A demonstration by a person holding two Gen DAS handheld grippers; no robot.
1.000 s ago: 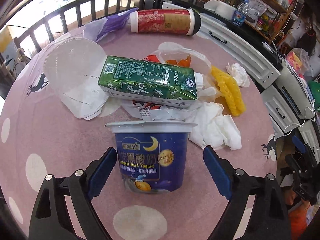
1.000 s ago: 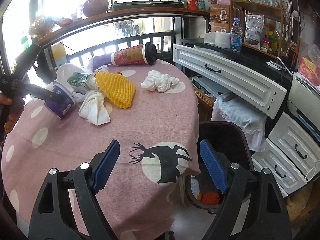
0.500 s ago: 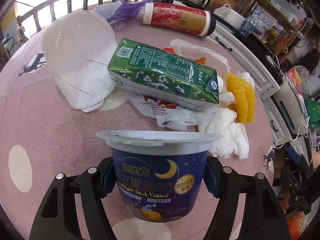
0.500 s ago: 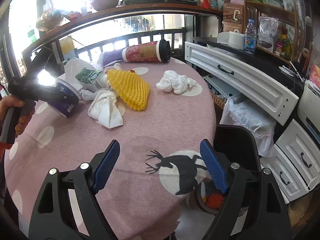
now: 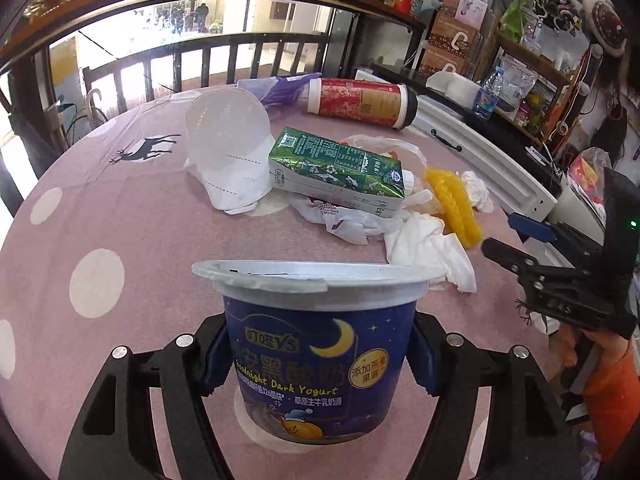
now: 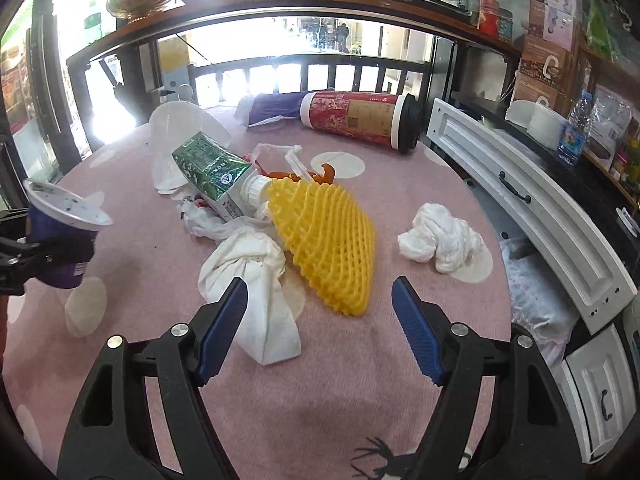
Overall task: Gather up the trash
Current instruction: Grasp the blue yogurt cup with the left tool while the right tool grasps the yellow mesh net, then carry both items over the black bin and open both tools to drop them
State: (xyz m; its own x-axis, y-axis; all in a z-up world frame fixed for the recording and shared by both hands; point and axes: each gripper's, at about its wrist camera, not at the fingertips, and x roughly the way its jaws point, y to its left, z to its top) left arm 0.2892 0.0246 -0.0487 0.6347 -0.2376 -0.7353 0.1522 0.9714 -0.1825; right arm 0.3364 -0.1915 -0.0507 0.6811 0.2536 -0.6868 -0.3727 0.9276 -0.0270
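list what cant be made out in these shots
- Yogurt cup contents: left wrist view, foil lid covers the top.
- Cup's far side and base: right wrist view, left tongs and the frame edge hide them.
- Orange scrap: both views, buried behind the yellow net and plastic; what it is stays unclear.
- Carton print: too small to read.
- Right tongs far finger: left wrist view, overlapped by its own body.
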